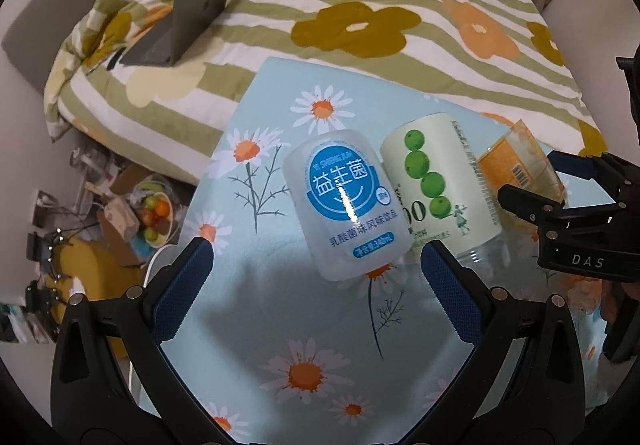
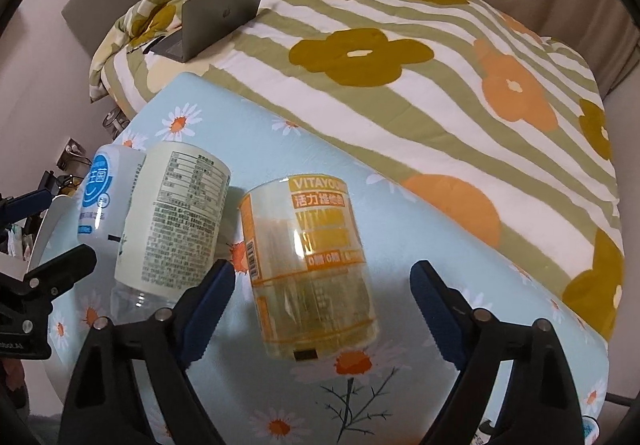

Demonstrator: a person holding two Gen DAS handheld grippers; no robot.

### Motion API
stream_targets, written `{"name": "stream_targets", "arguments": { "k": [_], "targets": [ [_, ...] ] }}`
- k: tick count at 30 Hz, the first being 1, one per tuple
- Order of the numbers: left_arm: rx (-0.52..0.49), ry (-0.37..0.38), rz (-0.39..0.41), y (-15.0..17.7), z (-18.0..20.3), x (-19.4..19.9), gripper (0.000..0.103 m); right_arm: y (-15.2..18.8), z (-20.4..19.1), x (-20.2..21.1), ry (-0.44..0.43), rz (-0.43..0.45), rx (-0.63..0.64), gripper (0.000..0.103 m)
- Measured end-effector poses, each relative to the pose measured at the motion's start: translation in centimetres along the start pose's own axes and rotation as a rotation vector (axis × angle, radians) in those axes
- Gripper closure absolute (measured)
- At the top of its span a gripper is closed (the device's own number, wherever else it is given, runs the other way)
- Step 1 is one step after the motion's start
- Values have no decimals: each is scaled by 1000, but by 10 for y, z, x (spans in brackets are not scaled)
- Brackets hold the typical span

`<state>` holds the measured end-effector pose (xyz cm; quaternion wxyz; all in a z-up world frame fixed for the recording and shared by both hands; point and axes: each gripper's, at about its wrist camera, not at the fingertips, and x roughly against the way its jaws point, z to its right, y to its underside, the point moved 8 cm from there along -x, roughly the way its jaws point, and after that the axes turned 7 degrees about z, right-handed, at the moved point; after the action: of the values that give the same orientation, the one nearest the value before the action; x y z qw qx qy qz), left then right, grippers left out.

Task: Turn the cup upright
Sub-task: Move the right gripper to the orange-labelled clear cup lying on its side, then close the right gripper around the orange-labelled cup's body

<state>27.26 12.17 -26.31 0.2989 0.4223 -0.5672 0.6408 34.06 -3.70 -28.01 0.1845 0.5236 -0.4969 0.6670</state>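
1. Right wrist view puts the orange-labelled cup between your right hand-held gripper fingers, which stand wide apart and hold nothing. It is cut from a clear drink bottle and seems to stand inverted on the daisy-print desk cover, though the rim is hard to confirm.
2. Left wrist view shows your left hand-held gripper spread just as wide and empty, with the blue-labelled white cup just ahead of its fingertips.
3. Mind the green-labelled cup in the middle: it sits close against the white one and near the orange one, so a careless sweep could topple it.
4. Pick one cup; the orange one looks best lined up. Advance until both blue pads flank its mid-body, then close gently, since thin plastic will likely buckle.
5. Lift clear of the cover before rolling your wrist over, then set it down away from its neighbours.
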Motion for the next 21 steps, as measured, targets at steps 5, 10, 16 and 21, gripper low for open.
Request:
{"name": "stream_targets", "arguments": {
  "k": [5, 10, 16, 21],
  "targets": [
    [1, -1, -9, 1, -1, -3, 0, 0, -2, -9, -3, -13, 15, 28],
    [-4, 2, -7, 2, -1, -4, 0, 2, -2, -18, 5, -25, 33, 43],
    [-2, 9, 0, 3, -1, -1, 0, 2, -3, -18, 3, -17, 32, 46],
    [-6, 12, 26, 1, 1, 15, 0, 0, -4, 1, 10, 11, 17, 46]
  ]
}}
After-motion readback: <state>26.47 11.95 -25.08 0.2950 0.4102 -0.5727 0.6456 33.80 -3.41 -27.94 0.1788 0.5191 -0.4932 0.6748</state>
